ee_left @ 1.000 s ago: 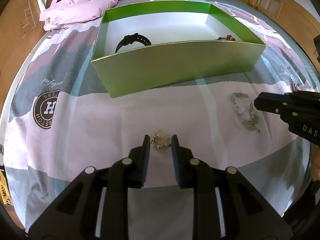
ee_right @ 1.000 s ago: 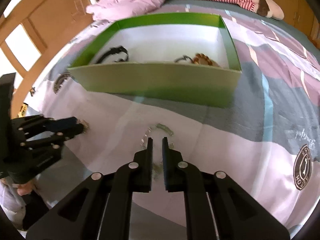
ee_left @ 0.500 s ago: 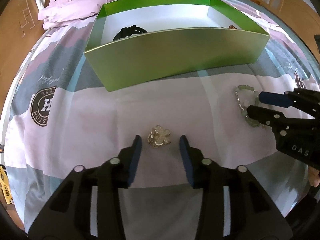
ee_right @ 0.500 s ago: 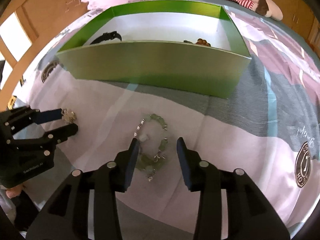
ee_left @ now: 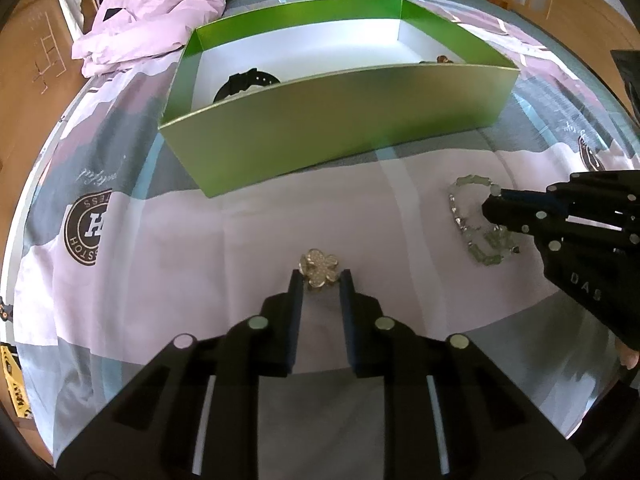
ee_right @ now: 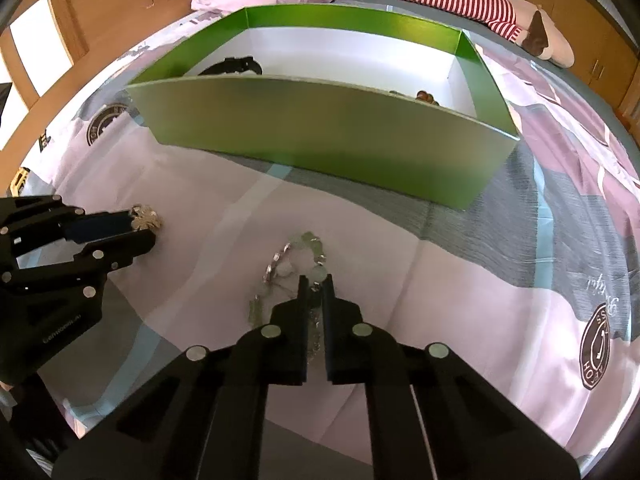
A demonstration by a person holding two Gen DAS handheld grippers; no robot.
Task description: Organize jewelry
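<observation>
Left wrist view: left gripper [ee_left: 320, 280] has just been closing; its jaws now stand narrow, clenched on the near edge of a flower-shaped brooch [ee_left: 319, 269] that lies on the bedsheet [ee_left: 180, 264]. Far side: green box [ee_left: 340, 120] w/ white inside, holding a black watch [ee_left: 245, 83] at far left & a bit of brown bead bracelet [ee_left: 442, 58] at far right, mostly hidden by the front wall. At right, the right gripper [ee_left: 489, 207] sits on a pale green bead bracelet [ee_left: 478, 220].

Right wrist view: right gripper [ee_right: 315, 282] has also just been closing; jaws nearly together, pinching the pale green bead bracelet [ee_right: 294, 264], which lies on the sheet just near of the box [ee_right: 320, 136]. Inside the box: watch [ee_right: 234, 66] at left, brown beads [ee_right: 426, 97] at right. Left gripper [ee_right: 142, 224] at left edge, tips on the brooch [ee_right: 145, 216].
</observation>
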